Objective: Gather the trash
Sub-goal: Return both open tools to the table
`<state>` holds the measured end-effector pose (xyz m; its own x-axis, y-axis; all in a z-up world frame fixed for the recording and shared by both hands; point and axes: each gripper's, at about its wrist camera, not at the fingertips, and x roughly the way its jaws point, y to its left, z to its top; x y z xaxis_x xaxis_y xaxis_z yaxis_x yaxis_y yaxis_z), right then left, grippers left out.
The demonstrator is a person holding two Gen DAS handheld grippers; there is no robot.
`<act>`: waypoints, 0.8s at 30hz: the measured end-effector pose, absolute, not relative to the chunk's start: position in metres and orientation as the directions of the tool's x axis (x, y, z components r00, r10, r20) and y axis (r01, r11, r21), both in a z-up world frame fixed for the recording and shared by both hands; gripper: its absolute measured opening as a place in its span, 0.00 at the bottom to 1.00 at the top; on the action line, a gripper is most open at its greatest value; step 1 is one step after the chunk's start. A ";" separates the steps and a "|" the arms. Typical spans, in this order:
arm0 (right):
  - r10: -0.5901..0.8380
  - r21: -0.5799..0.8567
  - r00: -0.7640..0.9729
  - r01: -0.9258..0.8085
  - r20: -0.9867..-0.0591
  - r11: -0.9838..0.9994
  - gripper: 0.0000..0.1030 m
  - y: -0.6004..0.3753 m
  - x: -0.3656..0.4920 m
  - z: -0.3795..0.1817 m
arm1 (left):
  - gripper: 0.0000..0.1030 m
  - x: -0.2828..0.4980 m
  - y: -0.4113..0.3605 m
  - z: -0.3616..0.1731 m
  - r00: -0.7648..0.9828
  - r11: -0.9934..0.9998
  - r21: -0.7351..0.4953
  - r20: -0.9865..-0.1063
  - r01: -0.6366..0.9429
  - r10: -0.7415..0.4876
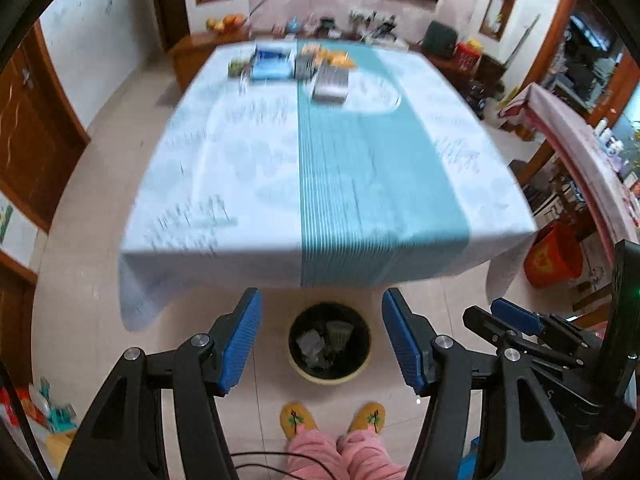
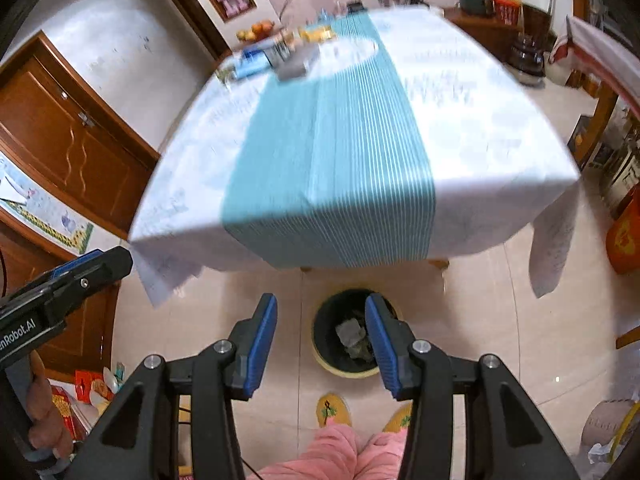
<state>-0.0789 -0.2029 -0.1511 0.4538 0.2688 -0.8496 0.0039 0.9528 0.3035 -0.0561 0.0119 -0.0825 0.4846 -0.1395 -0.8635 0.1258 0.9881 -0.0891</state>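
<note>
A round trash bin (image 1: 329,342) with a black liner stands on the floor in front of the table and holds crumpled grey wrappers (image 1: 320,344); it also shows in the right wrist view (image 2: 349,334). My left gripper (image 1: 322,338) is open and empty above the bin. My right gripper (image 2: 321,344) is open and empty, also above the bin. Several packets and boxes (image 1: 296,66) lie blurred at the far end of the table (image 1: 240,184); they also show in the right wrist view (image 2: 280,54).
The table wears a white cloth with a teal striped runner (image 2: 332,152). The person's yellow slippers (image 1: 332,420) stand just behind the bin. An orange bucket (image 1: 554,258) sits to the right. Wooden cabinets (image 2: 76,140) line the left wall.
</note>
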 end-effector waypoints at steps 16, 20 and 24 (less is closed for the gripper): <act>0.171 0.225 0.711 -0.019 -0.682 0.974 0.48 -0.172 -0.065 -0.022 | 0.61 -0.022 0.037 0.045 0.672 0.958 -0.093 -0.694 0.273 -0.259; 0.155 0.225 0.739 -0.004 -0.656 0.974 0.48 -0.167 -0.051 -0.007 | 0.70 -0.007 0.043 0.064 0.703 0.957 -0.083 -0.662 0.278 -0.261; 0.134 0.216 0.755 0.010 -0.642 0.976 0.48 -0.167 -0.031 0.003 | 0.72 0.014 0.045 0.074 0.714 0.955 -0.074 -0.648 0.286 -0.264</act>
